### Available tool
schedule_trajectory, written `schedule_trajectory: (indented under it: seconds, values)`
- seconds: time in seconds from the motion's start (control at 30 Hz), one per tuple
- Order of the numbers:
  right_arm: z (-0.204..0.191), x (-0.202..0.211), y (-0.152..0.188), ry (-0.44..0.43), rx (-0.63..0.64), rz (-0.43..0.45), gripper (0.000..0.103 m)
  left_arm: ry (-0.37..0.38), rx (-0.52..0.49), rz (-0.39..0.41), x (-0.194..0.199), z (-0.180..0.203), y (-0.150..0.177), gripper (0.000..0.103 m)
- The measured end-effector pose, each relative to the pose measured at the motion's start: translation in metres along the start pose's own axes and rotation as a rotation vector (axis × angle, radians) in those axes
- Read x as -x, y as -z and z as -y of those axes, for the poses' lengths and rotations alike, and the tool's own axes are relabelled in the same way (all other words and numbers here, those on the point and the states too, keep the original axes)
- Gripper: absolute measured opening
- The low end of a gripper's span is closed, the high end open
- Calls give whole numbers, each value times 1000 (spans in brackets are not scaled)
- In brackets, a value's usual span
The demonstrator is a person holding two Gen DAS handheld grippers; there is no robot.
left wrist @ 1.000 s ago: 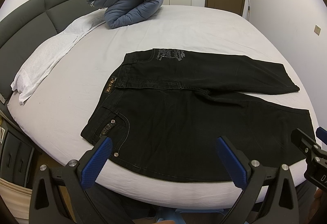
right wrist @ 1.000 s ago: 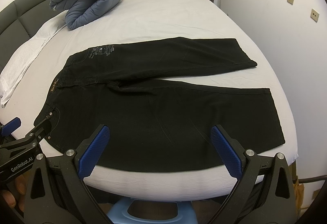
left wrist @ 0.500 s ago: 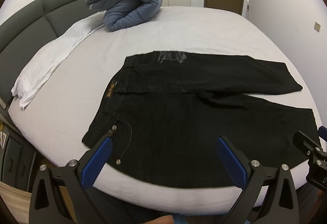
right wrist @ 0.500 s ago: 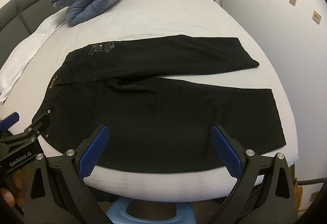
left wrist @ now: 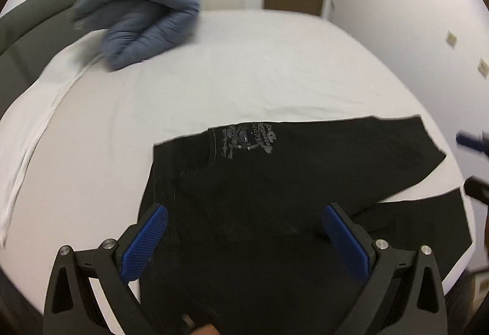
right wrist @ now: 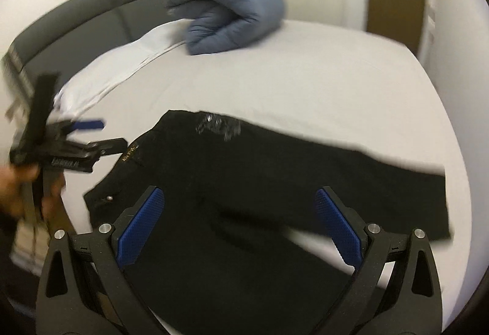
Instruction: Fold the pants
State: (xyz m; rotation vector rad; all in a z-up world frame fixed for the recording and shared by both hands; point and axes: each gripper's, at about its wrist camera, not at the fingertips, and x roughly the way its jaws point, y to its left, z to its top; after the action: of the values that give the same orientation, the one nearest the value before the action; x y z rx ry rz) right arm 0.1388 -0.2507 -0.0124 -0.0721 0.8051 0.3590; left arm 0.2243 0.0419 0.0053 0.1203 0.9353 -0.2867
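Pants (left wrist: 275,182) flat on bed (left wrist: 244,60) — left gripper (left wrist: 244,231) spread | right gripper (right wrist: 240,213) spread

Both blurry wrist views look close across the pants (left wrist: 275,182), apparently toward the headboard (right wrist: 91,20).

- The pants (left wrist: 293,188) carry a grey graphic print (left wrist: 247,141) on the back pocket near the waistband; it includes lettering, but the letters are not legible in the left wrist view, and in the right wrist view the same print (right wrist: 218,125) is smeared by motion blur.
- A small label (right wrist: 130,153) with gold lettering sits on the waistband of the pants (too blurred to make out a single word).
- The left gripper (right wrist: 88,136), seen from the right wrist camera, bears pale lettering (right wrist: 65,163) along its dark body; it is blurred and cannot be read.
- No other text, number or sign is readable.
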Motion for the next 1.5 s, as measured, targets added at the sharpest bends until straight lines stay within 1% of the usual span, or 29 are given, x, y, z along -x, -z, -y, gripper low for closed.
schedule_trajectory:
  seconds: [0.07,0.17,0.23,0.3,0.37,0.43,0.47,0.5,0.53,0.57,0.63,0.7,0.77,0.8,0.87,0.9,0.93,0.97,1.0,1.03,1.07,1.23,1.27,1.33,1.37,1.4,1.47,1.5]
  values:
    - [11,-23,-20,-58,63,-23,101,-29,-46,-5,-19,-11,-20,103]
    - [28,-56,-42,-142,140,-61,101,-9,-166,-64,-62,-23,-55,103]
    - [42,-85,-55,-173,182,-95,100,-35,-246,-98,-92,-31,-73,103]
    - [56,-110,-66,-213,189,-126,93,-36,-325,-137,-120,-34,-84,103]
    - [71,-135,-71,-231,189,-147,93,-11,-389,-184,-149,-36,-92,103]
    - [83,-155,-71,-249,194,-159,92,-18,-449,-225,-174,-39,-93,103]
    - [87,-164,-71,-259,193,-165,90,-16,-472,-246,-185,-39,-95,102]
    - [94,-168,-68,-270,189,-172,88,1,-502,-280,-200,-41,-96,98]
    - [100,-179,-69,-283,183,-177,88,12,-512,-296,-207,-43,-95,94]
    - [103,-186,-69,-295,179,-180,87,33,-516,-325,-218,-47,-97,93]
    - [112,-196,-66,-318,176,-187,84,76,-500,-360,-232,-53,-100,92]
    - [116,-208,-68,-320,189,-197,80,114,-461,-421,-249,-63,-99,92]
    - [116,-227,-70,-325,193,-215,79,137,-447,-447,-258,-67,-94,89]
    - [119,-236,-72,-330,188,-223,77,145,-456,-451,-260,-66,-90,83]
    - [114,-246,-73,-334,187,-234,73,166,-437,-447,-258,-65,-84,67]
    - [115,-254,-75,-334,189,-243,70,188,-420,-444,-255,-64,-83,48]
    - [111,-260,-79,-337,193,-250,69,196,-419,-433,-250,-62,-81,27]
    - [109,-266,-81,-341,201,-259,65,193,-421,-426,-248,-64,-82,19]
    - [104,-273,-85,-341,212,-268,62,179,-434,-402,-240,-61,-79,9]
    - [100,-278,-87,-337,221,-276,61,162,-451,-381,-234,-59,-76,8]
    - [95,-284,-88,-328,238,-286,60,133,-473,-335,-221,-56,-72,7]
    - [84,-313,-101,-312,287,-321,58,122,-482,-180,-169,-56,-58,7]
    - [83,-317,-103,-310,289,-325,56,117,-493,-158,-162,-56,-54,7]
    - [84,-327,-110,-308,284,-338,55,105,-516,-122,-149,-56,-48,7]
    - [85,-332,-112,-309,283,-344,55,98,-527,-110,-149,-49,-51,7]
    - [86,-336,-115,-305,287,-348,55,85,-544,-89,-143,-47,-47,7]
    - [89,-345,-119,-303,297,-365,55,72,-560,-64,-139,-45,-50,7]
    - [90,-350,-121,-311,298,-377,55,69,-564,-54,-140,-45,-57,7]
